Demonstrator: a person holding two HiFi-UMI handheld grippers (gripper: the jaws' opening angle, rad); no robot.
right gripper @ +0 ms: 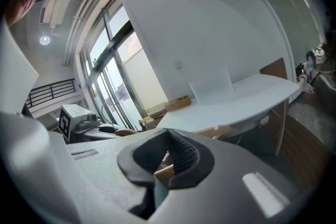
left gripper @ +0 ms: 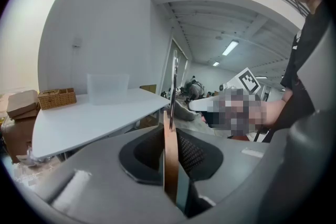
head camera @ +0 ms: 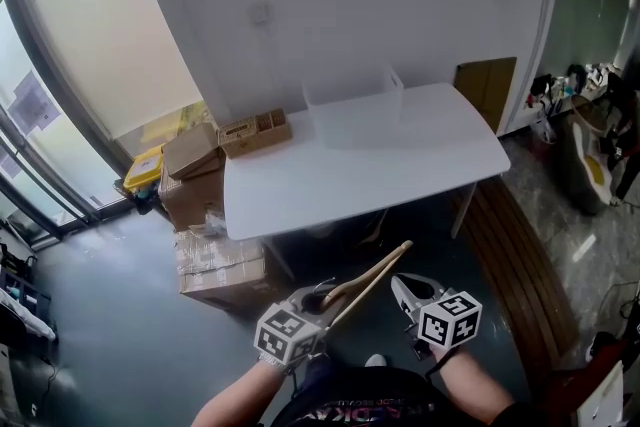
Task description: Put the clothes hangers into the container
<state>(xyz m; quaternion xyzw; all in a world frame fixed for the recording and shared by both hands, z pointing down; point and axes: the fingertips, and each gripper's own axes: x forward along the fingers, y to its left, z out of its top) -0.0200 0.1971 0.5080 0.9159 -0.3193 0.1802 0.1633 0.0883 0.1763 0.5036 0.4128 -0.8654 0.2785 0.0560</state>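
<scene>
A wooden clothes hanger (head camera: 375, 273) runs slantwise between my two grippers, below the near edge of the white table (head camera: 300, 185). My left gripper (head camera: 325, 300) is shut on its lower end. In the left gripper view the hanger (left gripper: 169, 149) stands edge-on between the pads, its metal hook rising above. My right gripper (head camera: 400, 283) sits at the hanger's upper part. In the right gripper view a wooden tip (right gripper: 164, 169) is pinched in the narrow jaws, and a pale arm (right gripper: 216, 132) shows beyond. A clear plastic container (head camera: 355, 115) stands empty at the table's back.
A shallow brown box (head camera: 255, 133) sits on the table's back left corner. Cardboard boxes (head camera: 205, 205) are stacked on the floor at the table's left end. A wooden board (head camera: 487, 85) leans at the back right, with clutter (head camera: 590, 135) along the right wall.
</scene>
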